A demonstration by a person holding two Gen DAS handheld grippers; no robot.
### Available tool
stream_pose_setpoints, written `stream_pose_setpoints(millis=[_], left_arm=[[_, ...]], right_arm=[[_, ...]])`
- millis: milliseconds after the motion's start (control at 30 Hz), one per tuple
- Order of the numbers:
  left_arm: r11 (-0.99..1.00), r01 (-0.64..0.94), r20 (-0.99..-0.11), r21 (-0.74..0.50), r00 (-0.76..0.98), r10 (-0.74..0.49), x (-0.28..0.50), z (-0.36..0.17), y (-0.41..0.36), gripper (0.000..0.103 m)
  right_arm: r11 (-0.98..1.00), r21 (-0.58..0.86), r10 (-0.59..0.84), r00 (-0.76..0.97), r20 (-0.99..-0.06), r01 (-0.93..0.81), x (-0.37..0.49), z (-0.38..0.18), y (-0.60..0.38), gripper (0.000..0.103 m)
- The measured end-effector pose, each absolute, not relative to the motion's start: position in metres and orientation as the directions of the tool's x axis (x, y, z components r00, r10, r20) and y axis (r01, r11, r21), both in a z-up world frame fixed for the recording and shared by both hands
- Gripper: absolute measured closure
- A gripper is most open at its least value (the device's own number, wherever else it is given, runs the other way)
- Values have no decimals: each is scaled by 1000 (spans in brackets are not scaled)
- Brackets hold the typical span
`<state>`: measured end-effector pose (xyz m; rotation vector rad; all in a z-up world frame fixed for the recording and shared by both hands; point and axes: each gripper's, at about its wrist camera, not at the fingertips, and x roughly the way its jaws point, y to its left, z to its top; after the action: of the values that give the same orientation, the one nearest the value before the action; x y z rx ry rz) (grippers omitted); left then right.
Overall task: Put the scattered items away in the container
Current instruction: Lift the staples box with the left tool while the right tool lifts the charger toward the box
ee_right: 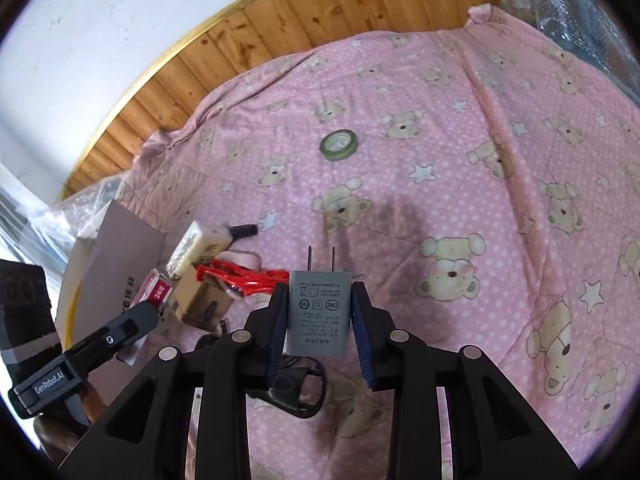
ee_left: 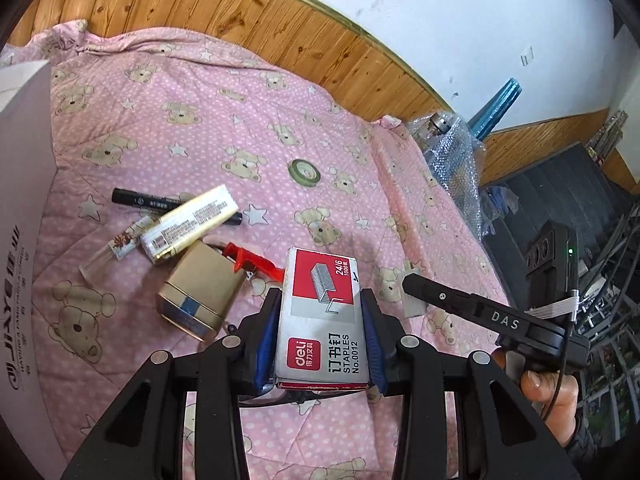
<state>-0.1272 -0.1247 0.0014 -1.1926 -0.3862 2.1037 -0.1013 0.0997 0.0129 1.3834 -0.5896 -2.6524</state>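
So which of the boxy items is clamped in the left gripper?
The red-and-grey Deli staples box, between the left gripper pads. The gold tin lies loose on the quilt.

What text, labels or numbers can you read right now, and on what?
"deli", "STAPLES", "No.0012", "24/6": staple box, clamped in the left hand-held gripper.
"DAS": right hand-held gripper's arm.
"GenRobot.AI": left hand-held gripper's arm.
"CCC" mark: grey charger, clamped in the right hand-held gripper; its fine print is too small to read.
"HAVING A FAMILY CAREER": white box, partly legible.
Cream tube, black marker: print unreadable.
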Motion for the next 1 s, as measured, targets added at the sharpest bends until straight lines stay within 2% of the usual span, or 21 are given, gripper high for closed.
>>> stream_pose_setpoints(millis=[100,267,567,1000], left_arm=[[-739,-407,-640,-537,-373,671,-124,9,-133,64],[-804,-358,-692,-476,-412,593,-116,19,-148,64],[-864,-315,-729,-393,-465,502,-104,37,-164,64],[-901,-302,-696,-310,-574,432,-81,71,-194,64]], right_arm=[[-930,364,-269,-578,-770,-51,-101,19,80,71],[-936,352,-292,-569,-769,5,-98,25,54,71],[-944,328,-291,-571,-767,40,-88,34,29,71],[-948,302,-298,-593,-748,95,-73,53,-3,71]])
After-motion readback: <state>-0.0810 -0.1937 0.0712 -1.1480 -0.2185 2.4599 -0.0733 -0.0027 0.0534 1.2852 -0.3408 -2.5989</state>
